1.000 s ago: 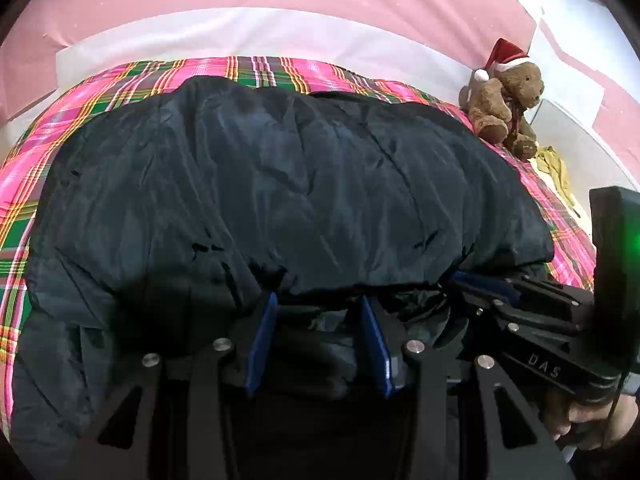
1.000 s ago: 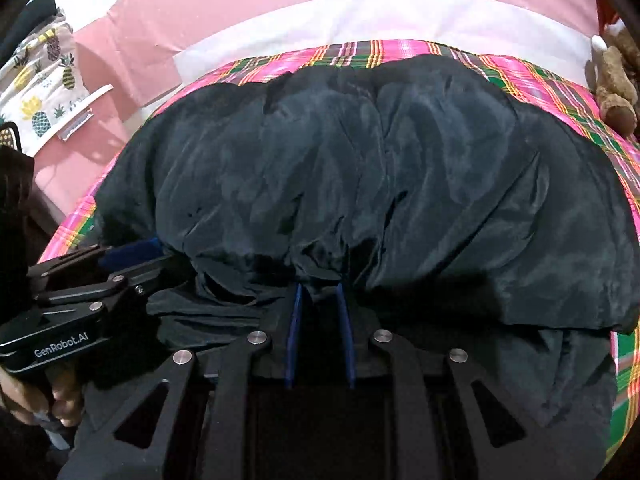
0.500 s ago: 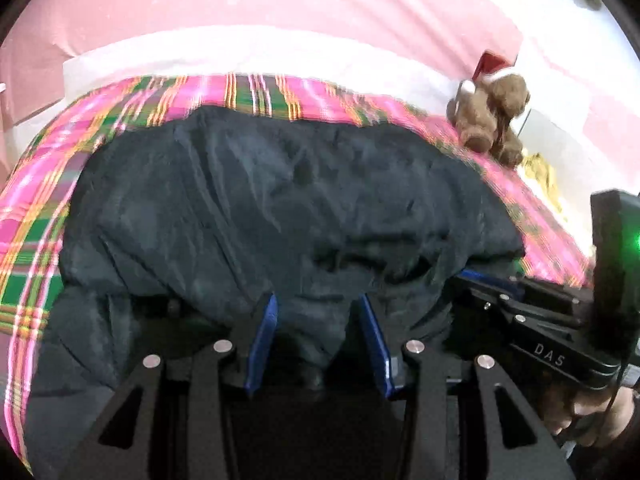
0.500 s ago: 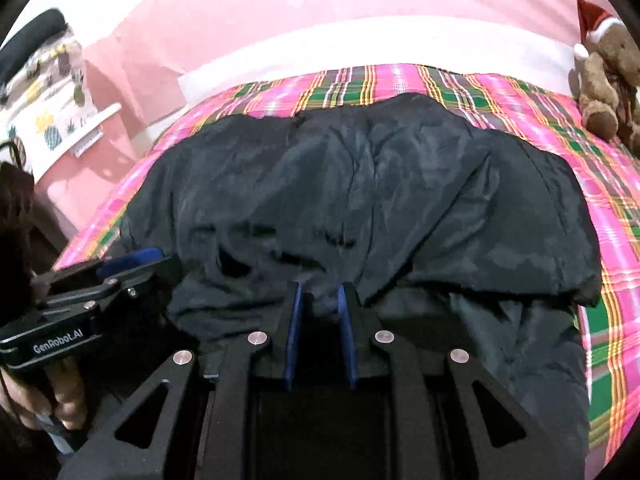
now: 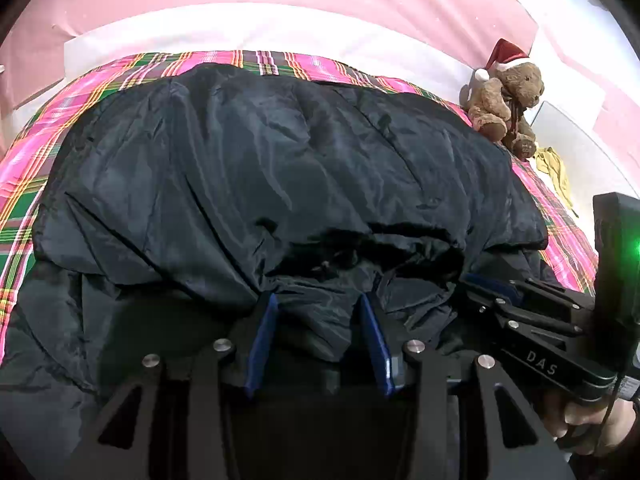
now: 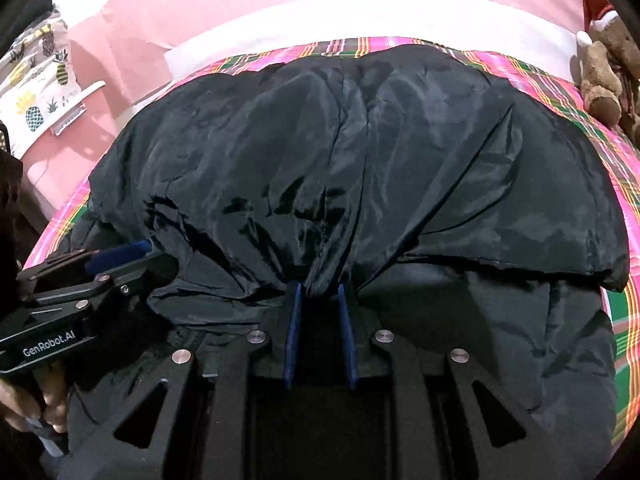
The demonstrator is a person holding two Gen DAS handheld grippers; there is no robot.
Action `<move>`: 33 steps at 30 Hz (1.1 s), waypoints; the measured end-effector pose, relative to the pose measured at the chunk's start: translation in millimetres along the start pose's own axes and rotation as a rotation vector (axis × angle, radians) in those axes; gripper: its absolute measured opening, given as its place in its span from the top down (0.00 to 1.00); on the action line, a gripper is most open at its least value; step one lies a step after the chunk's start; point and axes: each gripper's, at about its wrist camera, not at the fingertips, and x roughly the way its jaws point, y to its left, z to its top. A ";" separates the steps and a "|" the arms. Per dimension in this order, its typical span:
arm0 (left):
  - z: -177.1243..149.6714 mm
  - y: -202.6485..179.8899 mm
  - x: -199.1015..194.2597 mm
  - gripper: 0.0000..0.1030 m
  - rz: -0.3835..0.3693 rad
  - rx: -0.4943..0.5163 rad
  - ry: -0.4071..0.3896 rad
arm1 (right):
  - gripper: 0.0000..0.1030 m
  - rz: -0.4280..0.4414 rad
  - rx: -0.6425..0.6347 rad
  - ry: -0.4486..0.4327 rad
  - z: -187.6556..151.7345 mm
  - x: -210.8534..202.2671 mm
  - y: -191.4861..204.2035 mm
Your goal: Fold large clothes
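A large black padded jacket (image 5: 280, 168) (image 6: 360, 152) lies spread on a pink and green plaid bedspread (image 5: 36, 152) (image 6: 560, 96), its near part folded up over itself. My left gripper (image 5: 318, 300) is shut on a thick bunch of the jacket's near edge, the cloth filling the gap between its blue pads. My right gripper (image 6: 319, 288) is shut on a thinner pinch of the same edge. Each gripper shows in the other's view: the right gripper (image 5: 492, 286) at the right side, the left gripper (image 6: 120, 250) at the left side, each held by a hand.
A brown teddy bear (image 5: 506, 104) (image 6: 604, 80) in a red Santa hat sits at the bed's far right corner. A yellow cloth (image 5: 554, 168) lies beside it. A white bed edge (image 5: 240, 36) and pink wall lie beyond. A pineapple-print fabric (image 6: 36, 92) hangs at the left.
Both grippers shifted with the jacket's edge in them: the folded part drew back toward me, baring more plaid, then spread out over the bed again. Neither grip was let go.
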 end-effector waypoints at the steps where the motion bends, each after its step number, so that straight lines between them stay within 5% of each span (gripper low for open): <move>1: -0.4 -0.4 -1.6 0.56 0.001 0.000 -0.002 | 0.82 0.001 0.001 0.000 -0.1 -0.7 -1.2; 12: -18.9 -14.9 -70.6 0.56 0.023 -0.010 -0.052 | 0.72 -0.009 0.037 -0.085 -19.4 -80.9 1.8; 21: -72.5 -23.8 -141.2 0.56 0.011 -0.046 -0.090 | 0.69 -0.018 0.055 -0.151 -82.2 -161.7 7.4; 33: -137.4 -43.0 -195.7 0.53 0.050 -0.012 -0.106 | 0.56 -0.035 0.046 -0.139 -151.5 -208.1 15.6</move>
